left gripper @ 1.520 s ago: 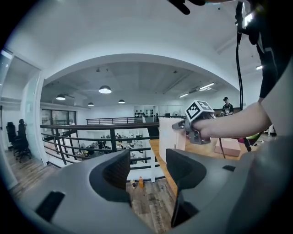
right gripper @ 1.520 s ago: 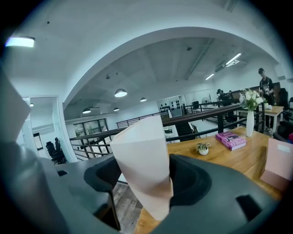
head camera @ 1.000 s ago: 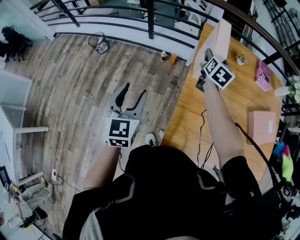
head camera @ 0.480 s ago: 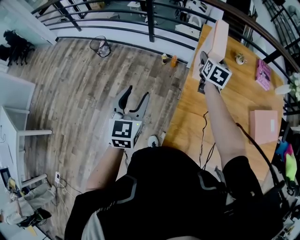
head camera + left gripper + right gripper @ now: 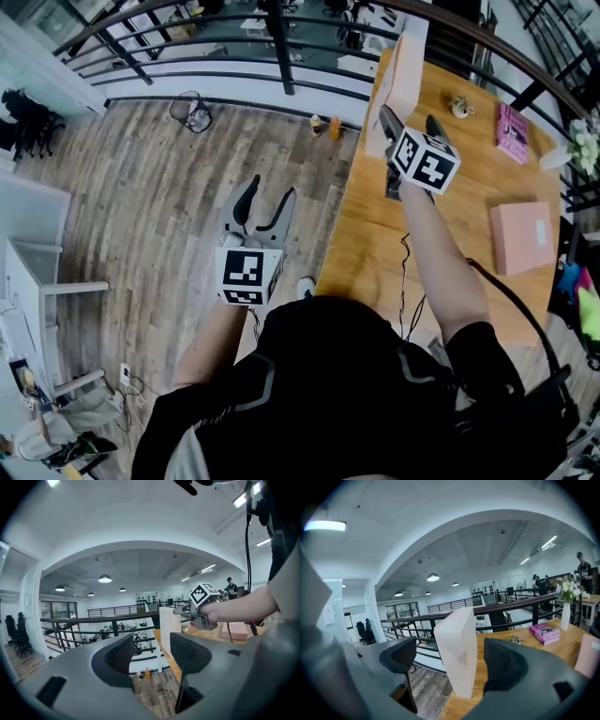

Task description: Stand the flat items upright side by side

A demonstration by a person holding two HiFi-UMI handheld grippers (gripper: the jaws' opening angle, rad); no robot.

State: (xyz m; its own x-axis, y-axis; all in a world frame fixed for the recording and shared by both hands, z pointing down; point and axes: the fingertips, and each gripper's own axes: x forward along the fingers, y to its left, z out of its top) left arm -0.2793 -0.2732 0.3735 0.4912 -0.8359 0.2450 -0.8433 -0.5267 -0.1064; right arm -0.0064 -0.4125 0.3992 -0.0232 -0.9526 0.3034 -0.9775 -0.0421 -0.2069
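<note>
One pale box (image 5: 405, 61) stands upright between my right hand-held gripper's (image 5: 409, 120) jaws, just opened wide; a flat pink box (image 5: 523, 236) lies lower right, nearer it.

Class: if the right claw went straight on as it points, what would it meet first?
The right claw would likely meet the upright pale box between its jaws, which have just been opening.

Right gripper (image 5: 411, 122), over the table (image 5: 375, 253), faces an upright pale box (image 5: 403, 56) at the table's far left corner. Its jaws have just been opening, with the box's near edge between them. Left gripper (image 5: 264, 202) hangs over the floor (image 5: 141, 187), jaws apart, empty. A pink box (image 5: 521, 234) lies flat, a book (image 5: 512, 133) beyond it.
</note>
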